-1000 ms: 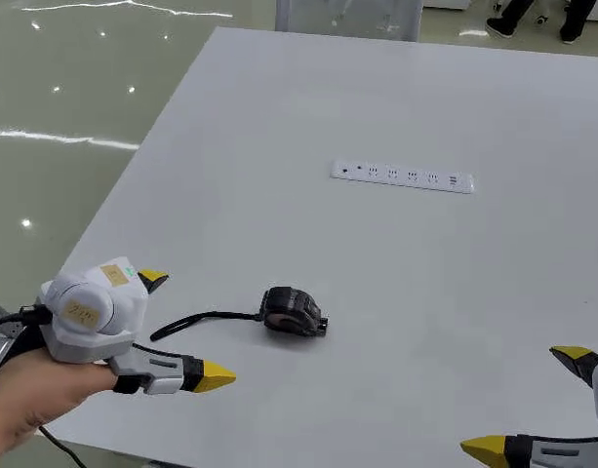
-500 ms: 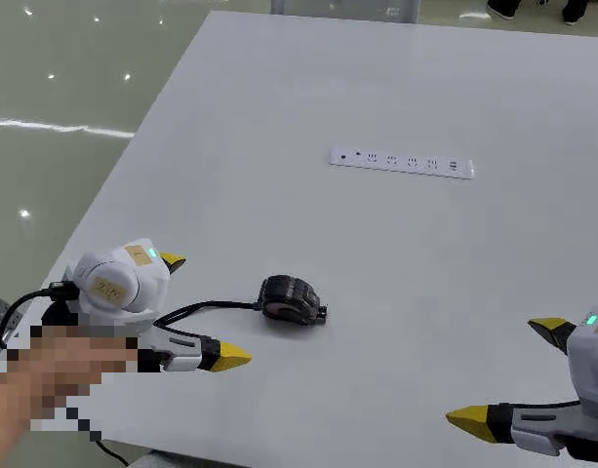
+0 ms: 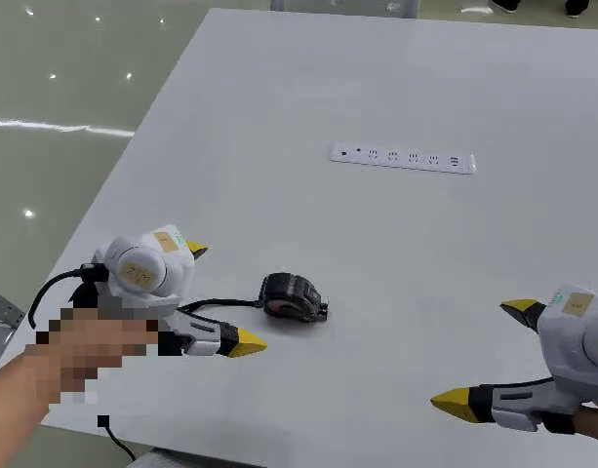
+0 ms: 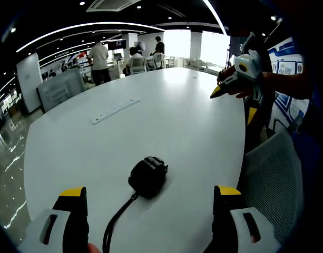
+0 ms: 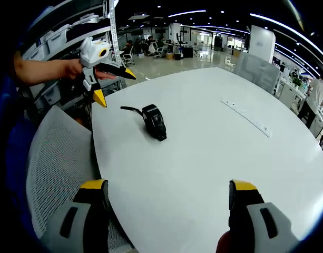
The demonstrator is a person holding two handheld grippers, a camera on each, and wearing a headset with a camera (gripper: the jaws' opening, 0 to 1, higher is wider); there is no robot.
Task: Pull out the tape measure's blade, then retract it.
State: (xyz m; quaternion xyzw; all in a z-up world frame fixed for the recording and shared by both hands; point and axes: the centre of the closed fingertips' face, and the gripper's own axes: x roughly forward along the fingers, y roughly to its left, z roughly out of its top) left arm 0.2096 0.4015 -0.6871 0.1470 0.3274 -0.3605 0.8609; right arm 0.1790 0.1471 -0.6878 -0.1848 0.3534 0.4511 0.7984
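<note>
Left gripper (image 3: pixel 223 295) and right gripper (image 3: pixel 486 355) gape empty; we judge the tape measure (image 3: pixel 292 297) rigid, slick (probably dense), best clamped across its flat sides.

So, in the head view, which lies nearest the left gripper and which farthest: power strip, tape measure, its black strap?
1. The black strap, between the left gripper's jaws.
2. The tape measure, just to its right.
3. The power strip, far up the table.
</note>
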